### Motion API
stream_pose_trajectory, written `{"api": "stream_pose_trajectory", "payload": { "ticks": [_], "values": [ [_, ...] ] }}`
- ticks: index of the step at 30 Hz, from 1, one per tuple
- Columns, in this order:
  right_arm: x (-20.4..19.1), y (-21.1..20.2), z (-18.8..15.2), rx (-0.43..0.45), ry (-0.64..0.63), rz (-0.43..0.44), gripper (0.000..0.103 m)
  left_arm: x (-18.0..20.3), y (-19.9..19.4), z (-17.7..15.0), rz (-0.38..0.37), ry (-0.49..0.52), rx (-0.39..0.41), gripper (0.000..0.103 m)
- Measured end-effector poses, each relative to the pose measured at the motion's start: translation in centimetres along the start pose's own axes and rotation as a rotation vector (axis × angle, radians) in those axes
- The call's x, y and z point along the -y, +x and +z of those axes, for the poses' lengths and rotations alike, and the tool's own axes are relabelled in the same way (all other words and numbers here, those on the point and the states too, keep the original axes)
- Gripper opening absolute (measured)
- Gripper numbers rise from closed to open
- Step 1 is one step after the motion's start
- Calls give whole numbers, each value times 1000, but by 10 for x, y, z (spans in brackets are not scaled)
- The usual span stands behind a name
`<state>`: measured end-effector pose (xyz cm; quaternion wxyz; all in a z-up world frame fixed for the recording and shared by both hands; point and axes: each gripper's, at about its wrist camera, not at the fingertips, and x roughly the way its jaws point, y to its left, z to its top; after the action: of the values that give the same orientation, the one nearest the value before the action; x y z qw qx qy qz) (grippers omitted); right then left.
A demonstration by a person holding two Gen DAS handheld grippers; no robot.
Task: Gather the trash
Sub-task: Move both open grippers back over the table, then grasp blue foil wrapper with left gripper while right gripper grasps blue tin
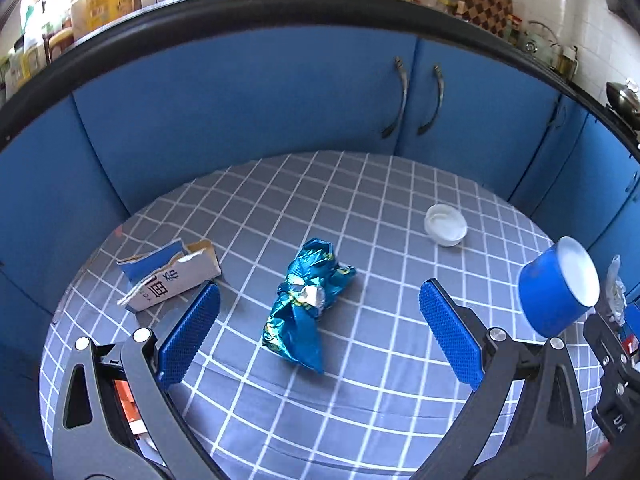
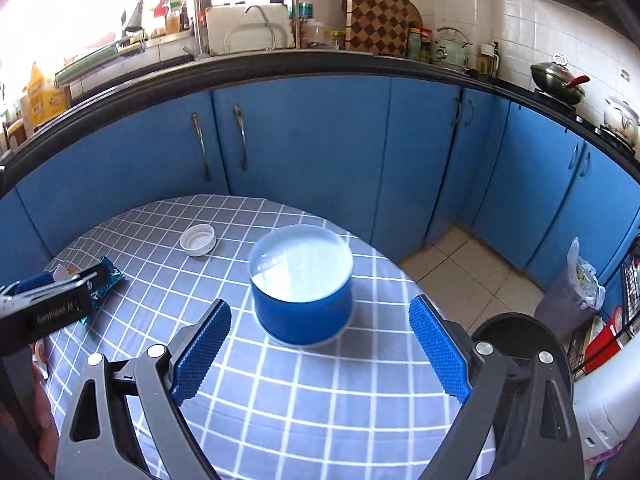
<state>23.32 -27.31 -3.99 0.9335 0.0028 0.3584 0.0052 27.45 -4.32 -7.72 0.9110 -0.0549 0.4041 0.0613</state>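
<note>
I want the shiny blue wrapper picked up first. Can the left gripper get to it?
Probably yes. The left gripper has its jaws open, and the crumpled blue wrapper lies on the checked tablecloth right between them, with nothing in the way.

Looking at a home kitchen, pretty clearly. Running behind the checked-cloth table [image 2: 320, 392]: blue cabinet doors [image 2: 304, 152] under a dark countertop [image 2: 320, 62]. Sitting up on that countertop: a sink faucet [image 2: 195, 12], a checkered cutting board [image 2: 378, 8], a kettle [image 2: 450, 46], plus a wok [image 2: 558, 80] off to its right end.
</note>
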Motion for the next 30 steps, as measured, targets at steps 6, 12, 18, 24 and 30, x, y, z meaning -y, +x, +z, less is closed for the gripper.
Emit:
{"api": "stream_pose_trajectory", "payload": {
  "ticks": [6, 12, 18, 24, 30],
  "values": [
    [-5, 29, 2, -63, 29, -7, 88, -5, 21, -5, -18, -13, -38, 98],
    [-7, 54, 5, -100, 53, -2, 88, -4, 28, -9, -73, -33, -18, 98],
    [-7, 67, 7, -112, 72, 0, 88, -9, 28, -10, -114, -58, -23, 88],
    [-5, 65, 8, -94, 72, 1, 75, -6, 30, -10, -97, -50, -34, 80],
    [-1, 55, 1, -88, 63, 12, 74, -7, 29, -10, -104, -54, -25, 47]
  ]
}}
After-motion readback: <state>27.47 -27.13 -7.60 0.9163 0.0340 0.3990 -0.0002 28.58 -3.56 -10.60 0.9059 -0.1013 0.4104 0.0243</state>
